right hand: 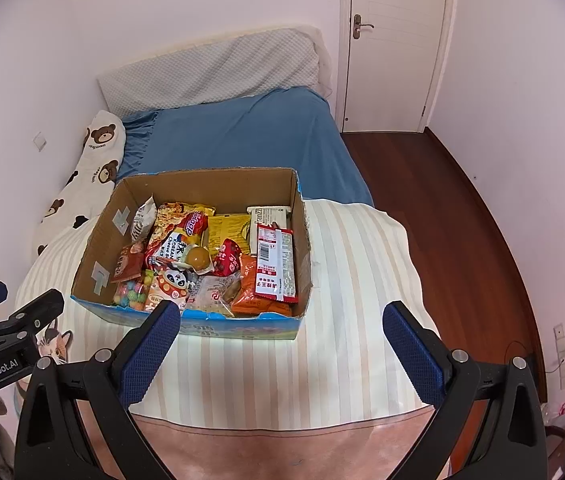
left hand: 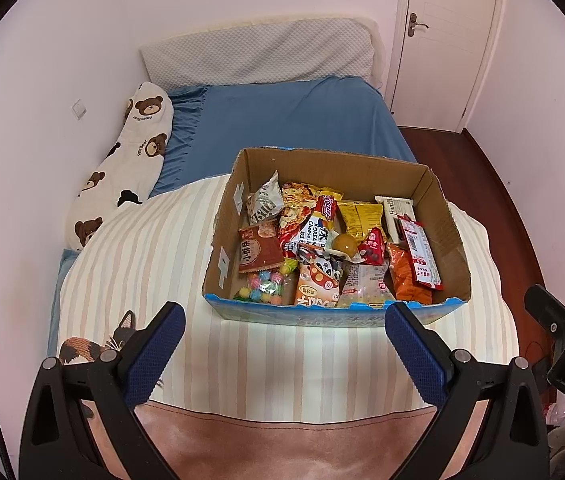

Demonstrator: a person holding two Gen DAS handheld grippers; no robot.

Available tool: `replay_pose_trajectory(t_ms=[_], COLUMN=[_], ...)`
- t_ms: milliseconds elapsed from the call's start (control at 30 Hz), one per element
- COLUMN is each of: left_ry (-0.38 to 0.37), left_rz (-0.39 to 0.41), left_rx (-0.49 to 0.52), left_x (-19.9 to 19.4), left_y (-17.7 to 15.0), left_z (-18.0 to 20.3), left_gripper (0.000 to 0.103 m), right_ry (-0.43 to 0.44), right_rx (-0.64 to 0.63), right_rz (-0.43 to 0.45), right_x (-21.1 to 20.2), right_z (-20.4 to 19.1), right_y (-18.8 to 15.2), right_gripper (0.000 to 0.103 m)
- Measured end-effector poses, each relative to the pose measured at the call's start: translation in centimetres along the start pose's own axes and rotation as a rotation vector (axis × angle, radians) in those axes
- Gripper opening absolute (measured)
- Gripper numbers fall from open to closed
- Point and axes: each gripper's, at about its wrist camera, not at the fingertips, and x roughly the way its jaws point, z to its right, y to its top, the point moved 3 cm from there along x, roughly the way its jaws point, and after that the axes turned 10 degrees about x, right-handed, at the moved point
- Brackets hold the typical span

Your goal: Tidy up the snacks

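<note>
A: Where do the snacks sit right now?

B: All of them that I can see lie inside the cardboard box (left hand: pixel 434 184), heaped loosely on one another. The box rests on the striped quilt (left hand: pixel 154 272) towards the right edge of the bed (left hand: pixel 282 120), with nothing loose on the quilt around it

A: And the tongs?

B: The left gripper (left hand: pixel 284 344) stands wide and holds nothing, hovering short of the box's near wall. The right gripper (right hand: pixel 282 340) is just as wide and just as bare, its left pad overlapping the near rim in its own view

A: So sorted, or waiting to be sorted?

B: That fits both: a jumble still to be arranged, or a pile already gathered into the box. I can't tell which

A: What could go wrong from here?

B: I'd judge the packets are the trouble. The red sachet (right hand: pixel 276 264) leans on the orange bag (right hand: pixel 254 296), so pulling one likely drags the other. Foil is slick and crinkly; a shallow pinch may slip off. The round amber piece (left hand: pixel 344 243) could roll deeper. And the box sits on soft bedding near the bed's right edge, so a shove on its wall might tip or slide it
</note>
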Motion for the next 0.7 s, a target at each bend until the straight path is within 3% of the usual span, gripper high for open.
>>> replay_pose_trajectory(t_ms=[700], left_ry=[0.002], left_rz=[0.016], left_rx=[0.007], left_x=[-0.76], left_y=[-0.03], left_z=[0.19], left_gripper=[0.102], right_ry=[0.006], right_rx=[0.004], right_rz=[0.009], right_x=[-0.80], right_z=[-0.20], right_y=[-0.20], right_gripper=[0.103])
